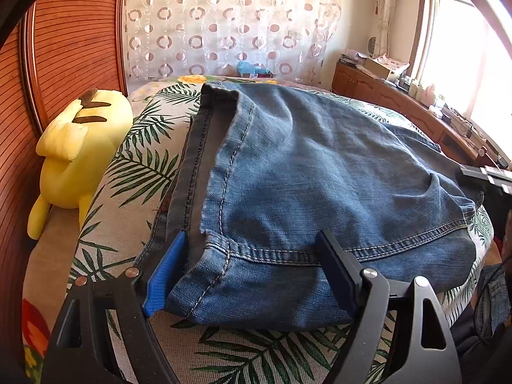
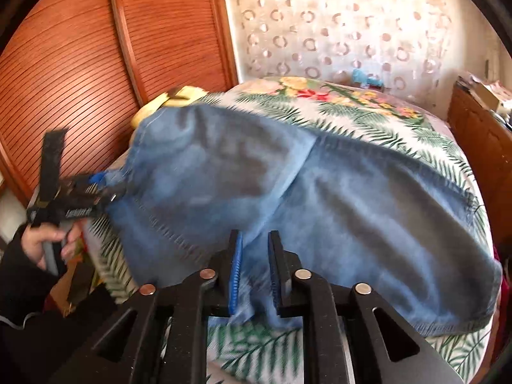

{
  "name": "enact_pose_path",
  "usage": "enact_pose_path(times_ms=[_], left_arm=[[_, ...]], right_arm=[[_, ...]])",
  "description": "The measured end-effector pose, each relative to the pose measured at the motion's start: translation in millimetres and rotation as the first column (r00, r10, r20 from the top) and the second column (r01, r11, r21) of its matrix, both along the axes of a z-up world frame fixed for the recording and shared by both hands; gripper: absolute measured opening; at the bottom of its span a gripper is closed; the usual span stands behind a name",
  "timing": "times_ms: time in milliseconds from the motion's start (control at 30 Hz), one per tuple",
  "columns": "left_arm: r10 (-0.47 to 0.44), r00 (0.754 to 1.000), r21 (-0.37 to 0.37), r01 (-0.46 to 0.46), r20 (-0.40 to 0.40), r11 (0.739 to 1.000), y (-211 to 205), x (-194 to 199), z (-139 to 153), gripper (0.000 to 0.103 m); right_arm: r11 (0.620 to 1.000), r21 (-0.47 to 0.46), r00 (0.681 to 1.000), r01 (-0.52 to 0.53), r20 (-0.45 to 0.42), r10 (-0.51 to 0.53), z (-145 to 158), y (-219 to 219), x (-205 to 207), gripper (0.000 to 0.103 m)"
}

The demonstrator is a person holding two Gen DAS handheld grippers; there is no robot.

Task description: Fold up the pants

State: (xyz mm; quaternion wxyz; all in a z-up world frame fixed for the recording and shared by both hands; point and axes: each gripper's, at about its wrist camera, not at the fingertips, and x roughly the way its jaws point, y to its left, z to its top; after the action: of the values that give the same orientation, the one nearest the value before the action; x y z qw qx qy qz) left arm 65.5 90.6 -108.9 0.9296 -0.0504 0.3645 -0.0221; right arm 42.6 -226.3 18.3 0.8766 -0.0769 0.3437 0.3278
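One jeans (image 1: 320,166) – left gripper (image 1: 252,272) spread wide; right gripper (image 2: 254,275) pinching denim.

One jeans (image 1: 320,176), one plush toy (image 1: 80,153)

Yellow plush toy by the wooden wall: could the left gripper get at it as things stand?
Probably yes. The left gripper stands open around the jeans hem without clamping it, and only bare leaf-print bedspread lies between it and the yellow plush toy.
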Motion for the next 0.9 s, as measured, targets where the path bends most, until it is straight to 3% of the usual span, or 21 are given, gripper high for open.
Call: enact_pose_path(times_ms=[167,433,767,900], left_arm=[[0.005,1.000,0.007,-0.005,0.003,1.000,-1.5,0.4,0.4,0.082],[0.000,1.000,0.004,0.000,0.007,1.000,-1.4,1.6,-0.3,0.082],[-0.004,1.000,0.004,0.004,0.018,1.000,0.4,-0.6,-2.1,0.082],[-0.005,1.000,0.003,0.005,0.019,1.000,-0.3,-0.9,-2.2,0.082]], right_arm=[[0.999,0.019,0.998,0.051,-0.028,-0.050,-2.4,23.8,49.3,0.028],[0.994,0.000,0.986,0.110,-0.125,-0.109,-23.7,70.8,126.2,0.030],[0.990,0.062,0.968,0.125,-0.225,-0.108,-32.5,79.9,165.9,0.029],[0.993,0.055,0.977,0.104,-0.193,-0.092,-28.3,85.8,166.4,0.010]])
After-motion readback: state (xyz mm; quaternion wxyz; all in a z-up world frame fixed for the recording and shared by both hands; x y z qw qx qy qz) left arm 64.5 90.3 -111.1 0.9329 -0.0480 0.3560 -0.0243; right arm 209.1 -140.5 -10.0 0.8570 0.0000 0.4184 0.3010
